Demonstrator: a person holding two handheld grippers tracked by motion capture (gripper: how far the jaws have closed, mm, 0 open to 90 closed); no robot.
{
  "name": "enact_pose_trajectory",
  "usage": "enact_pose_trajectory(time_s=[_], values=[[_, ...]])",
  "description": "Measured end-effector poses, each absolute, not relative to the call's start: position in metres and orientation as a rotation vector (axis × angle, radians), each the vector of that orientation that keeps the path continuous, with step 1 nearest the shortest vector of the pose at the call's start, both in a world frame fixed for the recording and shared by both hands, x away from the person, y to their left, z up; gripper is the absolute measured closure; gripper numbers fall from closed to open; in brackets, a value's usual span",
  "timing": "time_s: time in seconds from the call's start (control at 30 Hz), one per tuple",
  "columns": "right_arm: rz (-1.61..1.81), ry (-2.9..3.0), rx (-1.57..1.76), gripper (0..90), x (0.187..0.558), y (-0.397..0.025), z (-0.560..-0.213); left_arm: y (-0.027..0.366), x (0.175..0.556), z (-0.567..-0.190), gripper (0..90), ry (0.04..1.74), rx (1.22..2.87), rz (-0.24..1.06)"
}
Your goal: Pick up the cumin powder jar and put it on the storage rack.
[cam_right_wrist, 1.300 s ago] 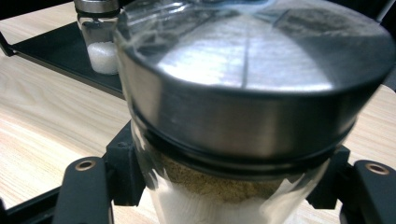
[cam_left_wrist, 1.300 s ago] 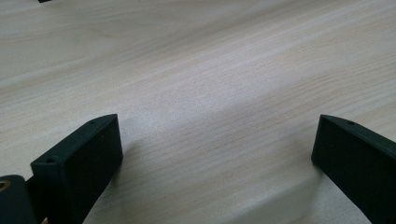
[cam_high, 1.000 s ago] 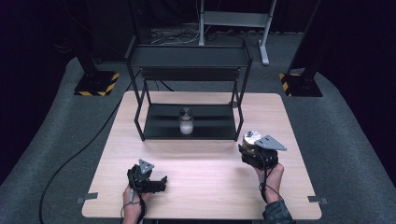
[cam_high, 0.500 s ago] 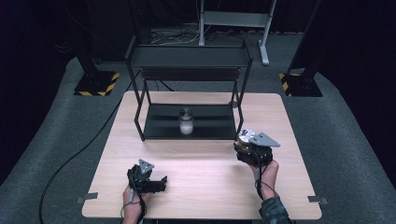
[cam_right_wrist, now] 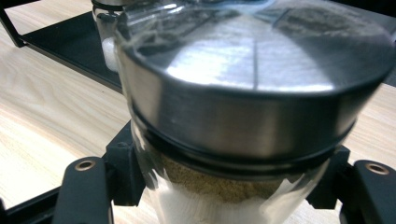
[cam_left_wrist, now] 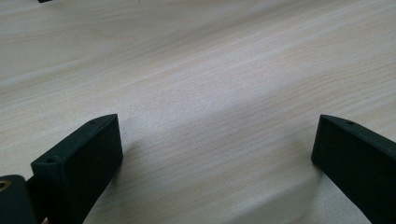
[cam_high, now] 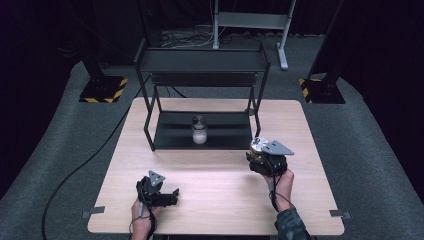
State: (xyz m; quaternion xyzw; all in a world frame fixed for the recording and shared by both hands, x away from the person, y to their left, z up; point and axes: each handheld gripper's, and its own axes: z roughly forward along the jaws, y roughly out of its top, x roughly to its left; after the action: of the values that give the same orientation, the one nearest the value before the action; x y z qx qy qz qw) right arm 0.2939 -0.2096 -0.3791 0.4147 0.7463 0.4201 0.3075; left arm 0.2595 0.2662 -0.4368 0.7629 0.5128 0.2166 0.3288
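While the right tongs (cam_high: 258,148) clamped a jar (cam_right_wrist: 243,116) upright near the desk's (cam_high: 220,200) right edge, the rack (cam_high: 165,145) lay just ahead-left; left tongs (cam_high: 172,195) sat wide apart, idle by the near edge.

The right hand-held gripper (cam_high: 260,150), clamped around a steel-lidded jar (cam_right_wrist: 252,93), is drifting left and slightly nearer across the table (cam_high: 220,180), away from the right edge. The person's right forearm (cam_high: 286,220) is sliding leftward with it along the near edge.
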Motion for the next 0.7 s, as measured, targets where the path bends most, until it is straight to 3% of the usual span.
enact_pose_trajectory(time_s=[0.7], values=[[1.126,1.984,1.073,30.3,0.307,-0.199,-0.377,0.266,0.260,-0.437,1.5,1.342,1.996,0.567]])
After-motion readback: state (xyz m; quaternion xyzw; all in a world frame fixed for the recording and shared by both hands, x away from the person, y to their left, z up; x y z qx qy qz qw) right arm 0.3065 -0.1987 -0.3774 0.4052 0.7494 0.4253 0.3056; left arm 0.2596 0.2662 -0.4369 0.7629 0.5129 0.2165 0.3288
